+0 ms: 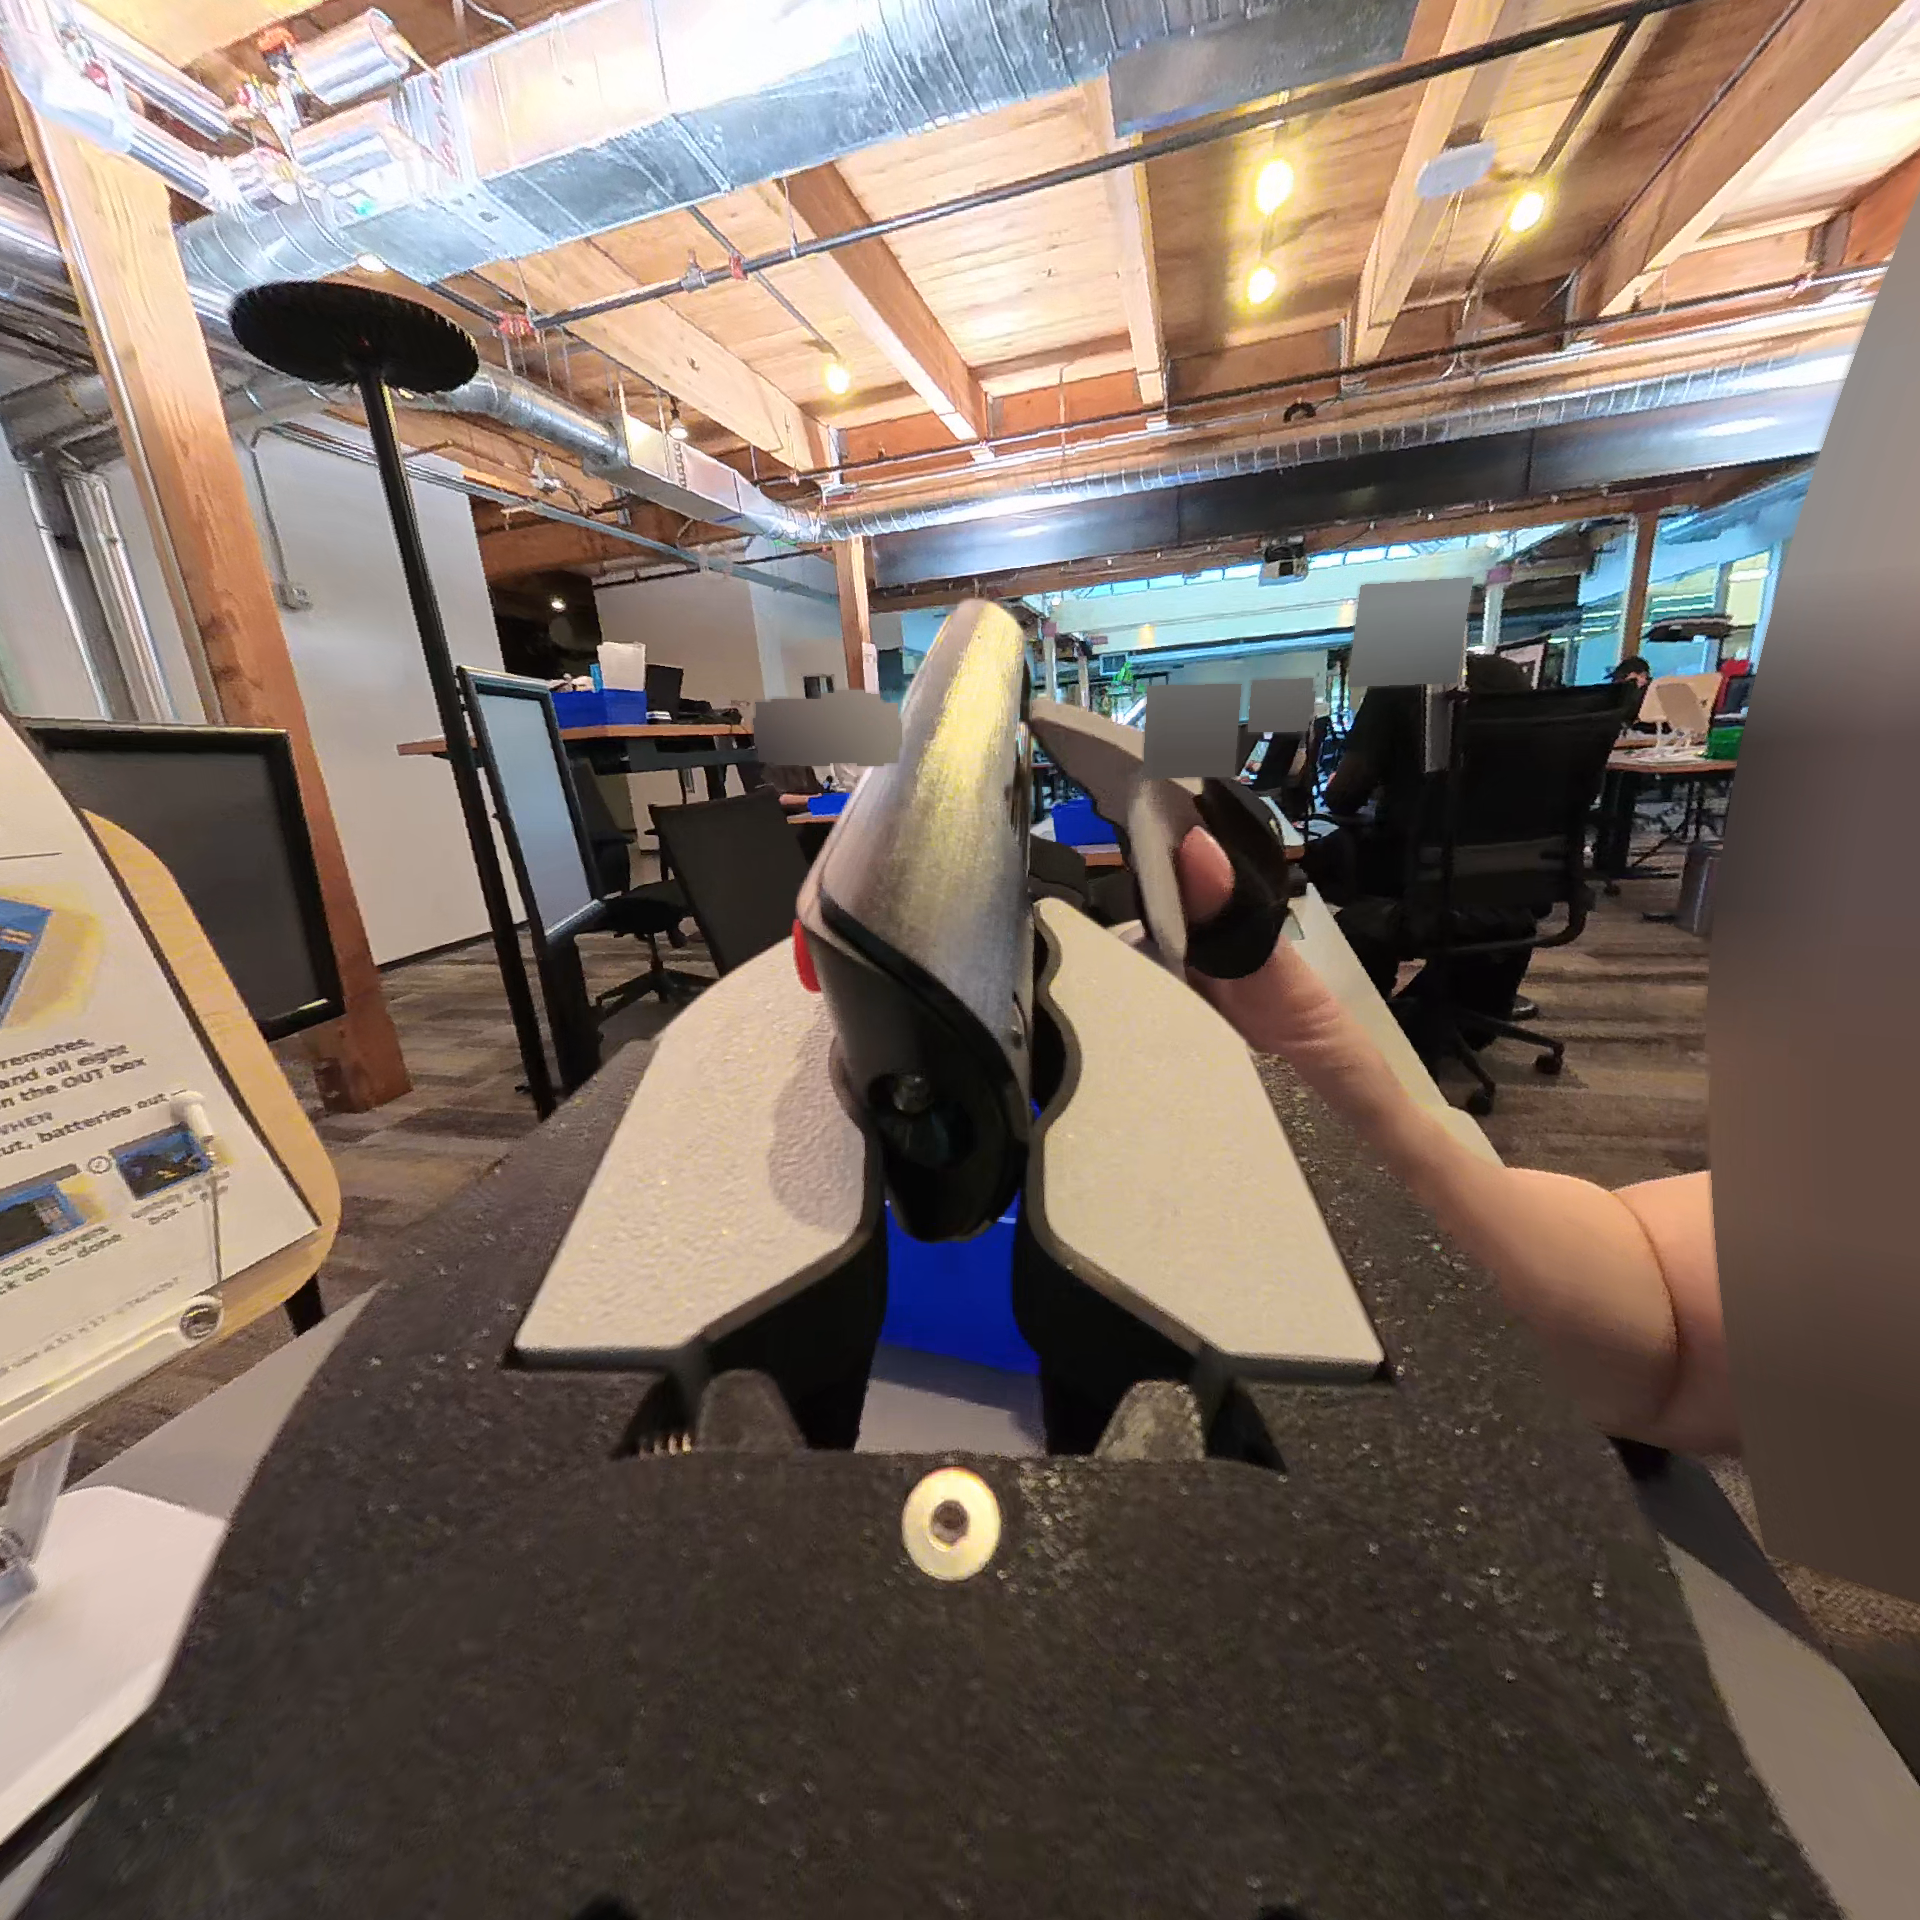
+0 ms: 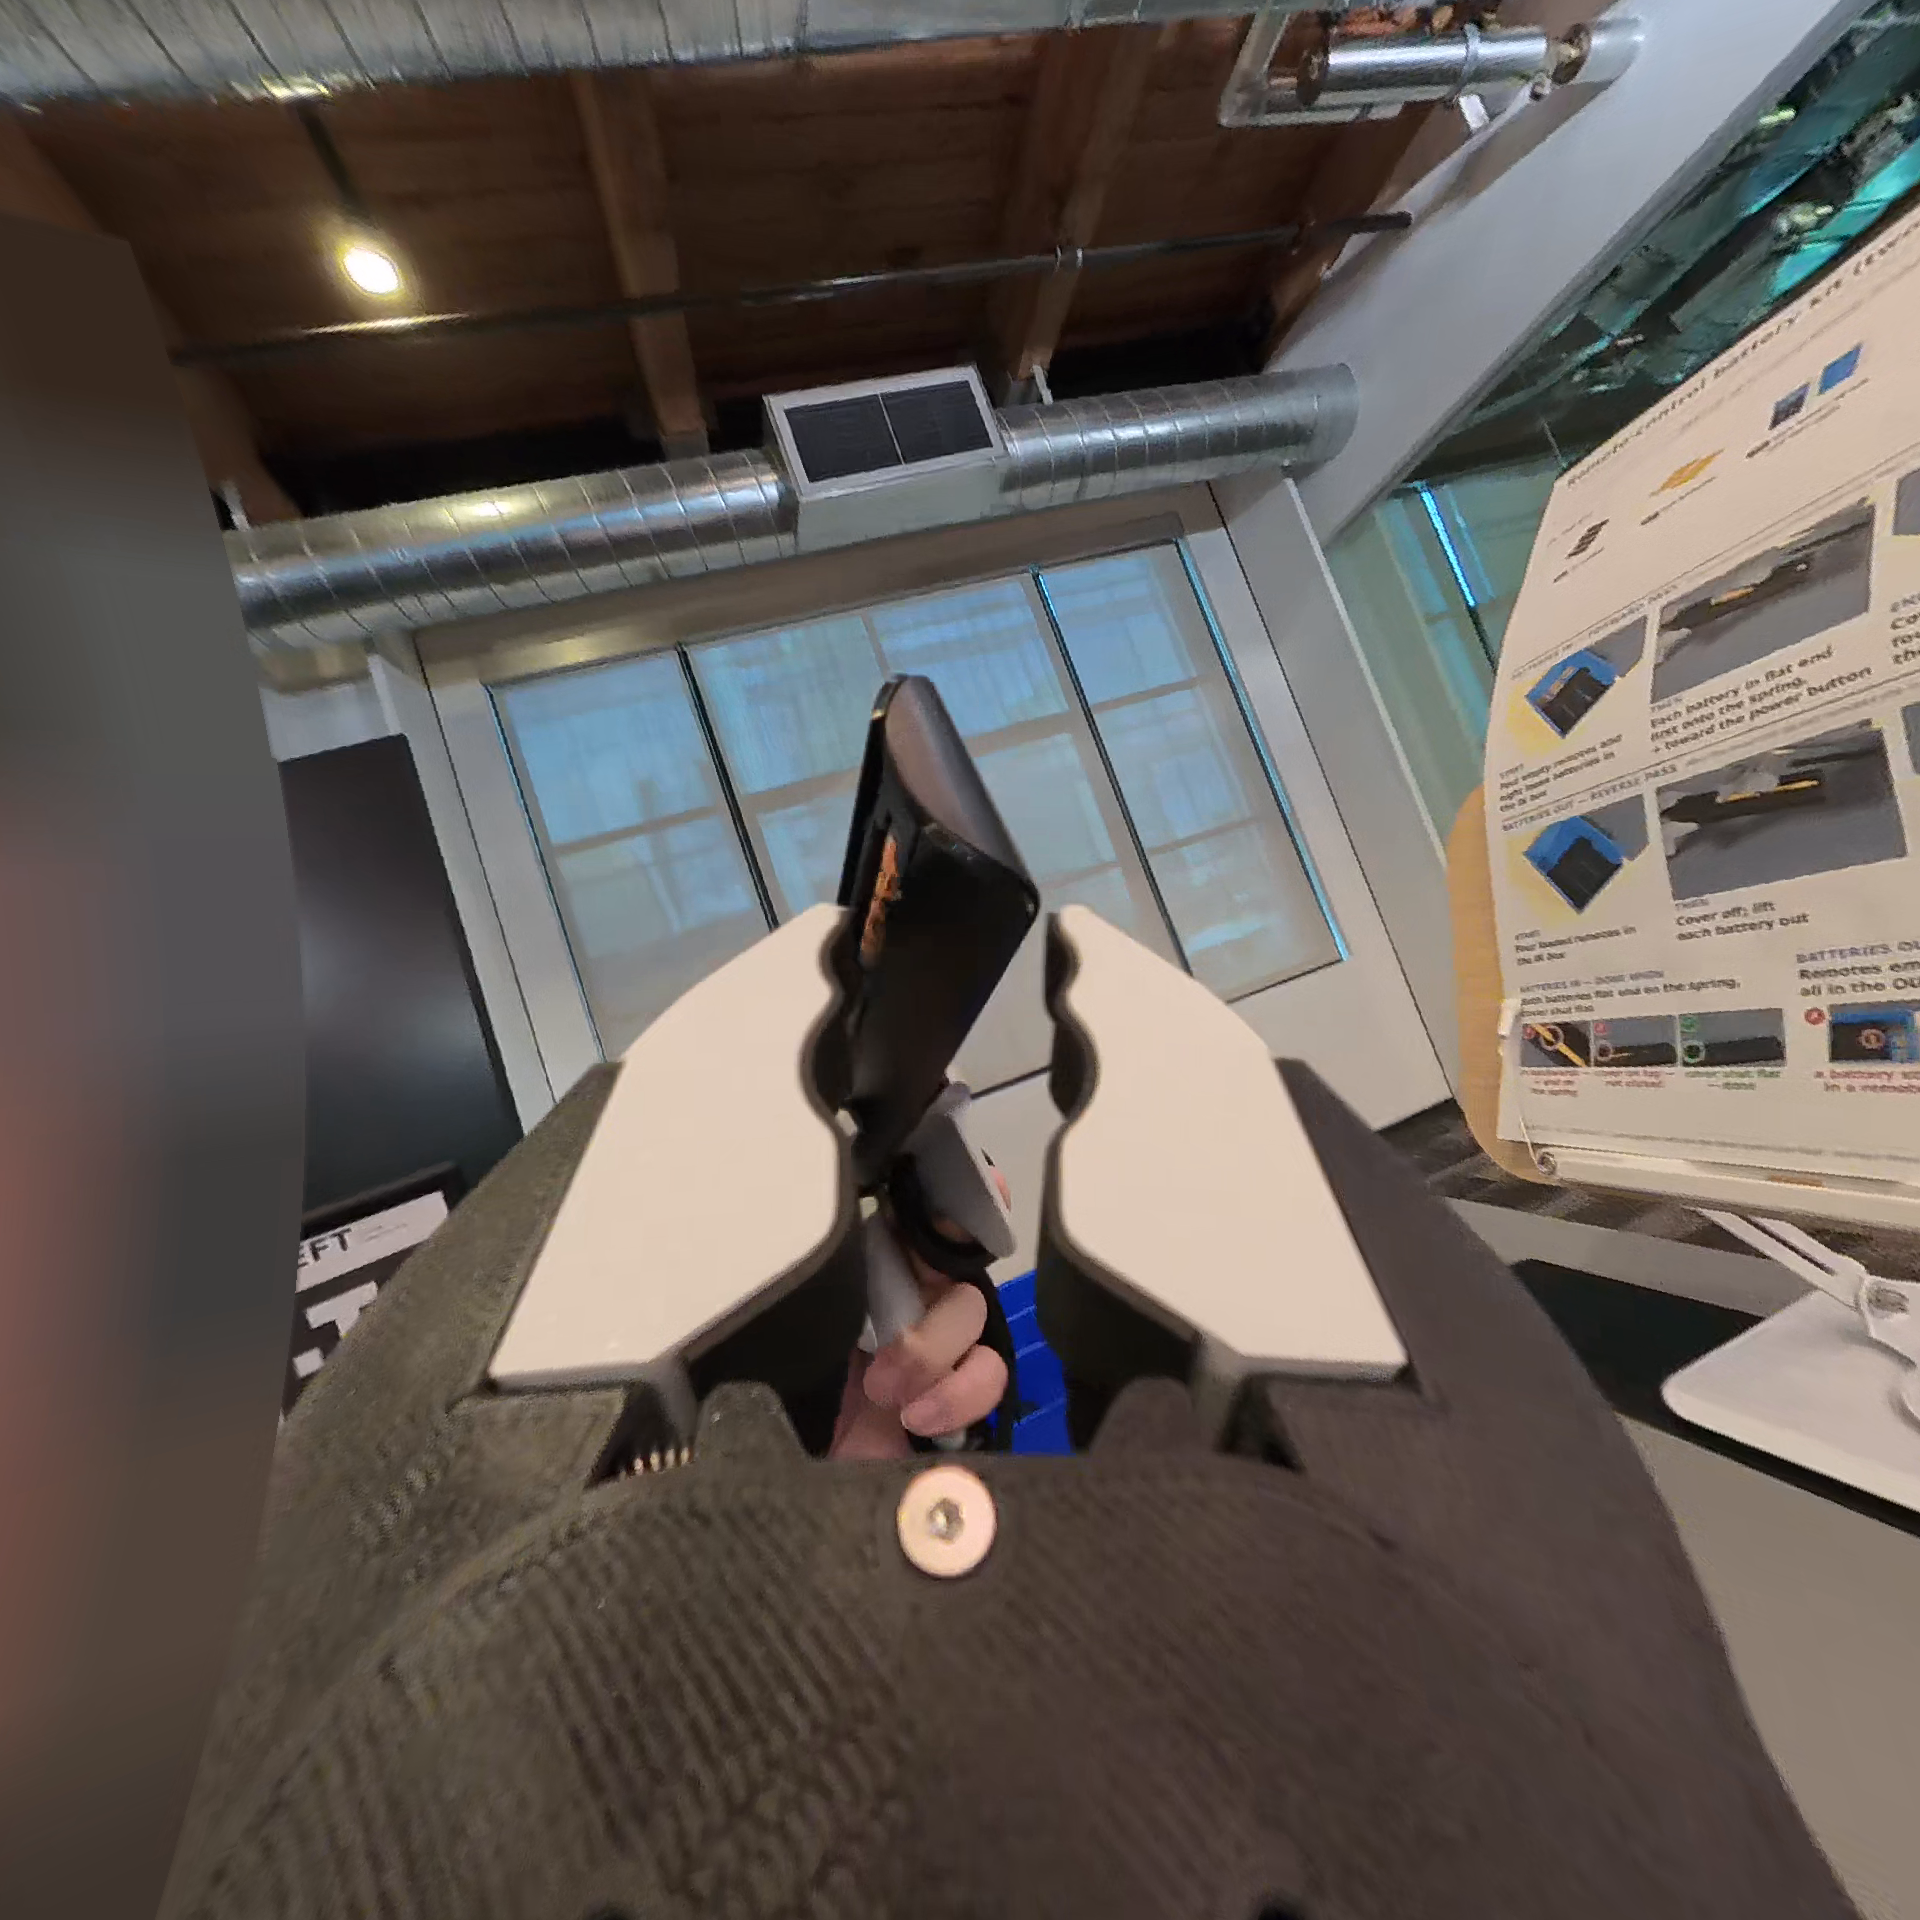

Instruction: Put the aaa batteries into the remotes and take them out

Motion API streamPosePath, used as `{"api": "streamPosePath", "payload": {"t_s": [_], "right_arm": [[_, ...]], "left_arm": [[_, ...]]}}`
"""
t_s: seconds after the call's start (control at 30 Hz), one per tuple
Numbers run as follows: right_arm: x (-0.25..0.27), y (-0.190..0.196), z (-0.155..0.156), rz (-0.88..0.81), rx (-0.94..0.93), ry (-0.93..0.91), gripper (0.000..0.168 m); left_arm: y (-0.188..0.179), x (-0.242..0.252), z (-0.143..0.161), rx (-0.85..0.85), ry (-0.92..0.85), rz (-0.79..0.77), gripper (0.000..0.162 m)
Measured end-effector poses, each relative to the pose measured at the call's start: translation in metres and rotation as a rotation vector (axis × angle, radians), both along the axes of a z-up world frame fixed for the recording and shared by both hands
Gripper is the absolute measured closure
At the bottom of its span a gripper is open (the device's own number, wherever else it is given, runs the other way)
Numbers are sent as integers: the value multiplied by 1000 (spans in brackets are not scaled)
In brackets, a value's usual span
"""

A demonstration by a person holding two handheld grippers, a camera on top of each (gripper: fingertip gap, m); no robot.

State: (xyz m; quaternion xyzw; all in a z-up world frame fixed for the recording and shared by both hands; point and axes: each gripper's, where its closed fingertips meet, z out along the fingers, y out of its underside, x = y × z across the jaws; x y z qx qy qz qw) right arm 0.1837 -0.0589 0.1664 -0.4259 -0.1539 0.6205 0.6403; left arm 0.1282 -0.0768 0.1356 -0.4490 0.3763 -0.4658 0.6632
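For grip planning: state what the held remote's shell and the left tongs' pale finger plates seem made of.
Curved black-and-silver remote: likely plastic; glossy black rim, silvery back with brushed sheen, perhaps metallic paint. Pale grey finger plates on the left tongs: probably printed plastic, matte, finely grained and speckled.

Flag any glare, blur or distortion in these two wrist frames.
Left wrist view: strong fisheye bending of the beams; sheen on the silver remote; ceiling lights flare; foreground sharp. Right wrist view: softer overall; the instruction sheet smeared toward the edge; black remote reasonably sharp; bright window behind it.
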Motion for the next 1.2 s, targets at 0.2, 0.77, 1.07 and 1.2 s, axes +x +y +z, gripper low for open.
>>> {"api": "streamPosePath", "payload": {"t_s": [0.2, 0.77, 1.07, 1.2], "right_arm": [[2, -1, 1, 5, -18, 31, 138], [8, 4, -4, 77, -105, 122, 139], [6, 7, -5, 119, -108, 86, 144], [4, 11, -6, 146, -132, 78, 144]], "left_arm": [[-1, 3, -2, 1, 6, -4, 138], [0, 11, -12, 46, 13, 107, 138], [6, 9, -14, -37, 7, 51, 138], [9, 7, -14, -37, 13, 68, 138]]}}
